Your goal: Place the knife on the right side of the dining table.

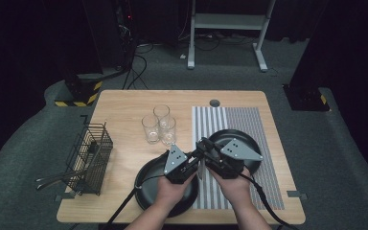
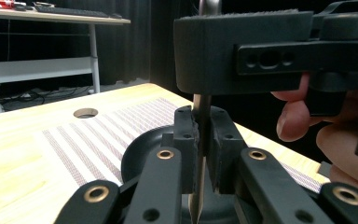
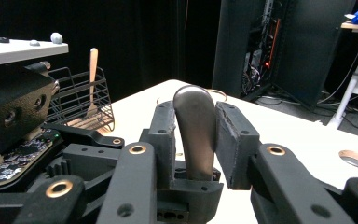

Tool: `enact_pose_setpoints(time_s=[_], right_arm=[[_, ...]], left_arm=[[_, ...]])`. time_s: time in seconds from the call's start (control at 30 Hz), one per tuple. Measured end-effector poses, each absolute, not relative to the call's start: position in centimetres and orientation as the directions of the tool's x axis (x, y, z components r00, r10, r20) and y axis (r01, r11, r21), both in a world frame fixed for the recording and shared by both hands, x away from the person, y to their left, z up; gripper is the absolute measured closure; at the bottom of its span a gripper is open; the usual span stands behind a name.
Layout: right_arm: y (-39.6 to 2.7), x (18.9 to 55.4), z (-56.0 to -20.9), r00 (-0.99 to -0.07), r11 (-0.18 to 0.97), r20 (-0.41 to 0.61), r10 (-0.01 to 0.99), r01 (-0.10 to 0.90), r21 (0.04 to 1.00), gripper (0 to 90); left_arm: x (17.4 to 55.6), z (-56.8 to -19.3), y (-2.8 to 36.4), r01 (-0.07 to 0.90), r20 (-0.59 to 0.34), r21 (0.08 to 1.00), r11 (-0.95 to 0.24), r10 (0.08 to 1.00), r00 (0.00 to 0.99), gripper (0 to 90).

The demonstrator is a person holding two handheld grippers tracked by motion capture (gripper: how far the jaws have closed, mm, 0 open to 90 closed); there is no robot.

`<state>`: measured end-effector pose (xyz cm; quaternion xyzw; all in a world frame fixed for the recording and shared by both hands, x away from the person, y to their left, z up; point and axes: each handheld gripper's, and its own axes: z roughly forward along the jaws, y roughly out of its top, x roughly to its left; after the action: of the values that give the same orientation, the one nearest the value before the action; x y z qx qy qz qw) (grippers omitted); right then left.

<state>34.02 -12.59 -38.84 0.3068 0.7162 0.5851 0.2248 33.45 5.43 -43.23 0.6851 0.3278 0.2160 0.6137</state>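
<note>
Item in hand: one metal utensil [image 3: 195, 133], flat-handled, likely a knife or similar piece of cutlery; its working end cannot be told. It stands upright between the two grippers, above the gap between the two plates.

Left gripper [image 2: 201, 140]: jaws pressed together on the thin edge of the utensil, lower on the shaft. A firm pinch.

Right gripper [image 3: 195, 140]: jaws either side of the rounded handle end, narrowly spread; the left pad appears to touch the metal, while a sliver of gap shows at the right pad. Not a full grip, as far as can be seen.

Bench [image 1: 124, 103]: pale wood, with a striped placemat [image 1: 239, 122] on the right half.

Near plate [image 1: 148, 191]: black, at the front edge, under the left hand. Bare where visible.

Far plate [image 1: 237, 136]: black, on the placemat, partly behind the right gripper.

Glasses [image 1: 159, 125]: three, clear, clustered at mid-bench, upright.

Wire basket [image 1: 92, 155]: black, at the left edge, holding further utensils, including a wooden-handled one.

Progress, as judged: a hand-over from left to right is under way, apparently part of laying a place setting. Plates, glasses and mat look placed. Remaining: right jaws to seat fully, left jaws to release, utensil to be laid down; cutlery remains in the basket.
</note>
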Motion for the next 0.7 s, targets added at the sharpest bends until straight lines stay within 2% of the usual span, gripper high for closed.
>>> enact_pose_setpoints(time_s=[0.43,0.7], right_arm=[[-12.53,34.12,-38.87,-0.709,0.14,0.026,0.705,0.175,0.975,68.9],[-12.44,34.04,-38.87,-0.711,0.16,0.005,0.704,0.164,0.973,71.9]], left_arm=[[33.43,-43.2,5.37,0.185,-0.106,0.982,-0.034,0.715,0.691,82.9],[33.42,-43.15,5.43,0.186,-0.104,0.982,-0.038,0.713,0.693,82.8]])
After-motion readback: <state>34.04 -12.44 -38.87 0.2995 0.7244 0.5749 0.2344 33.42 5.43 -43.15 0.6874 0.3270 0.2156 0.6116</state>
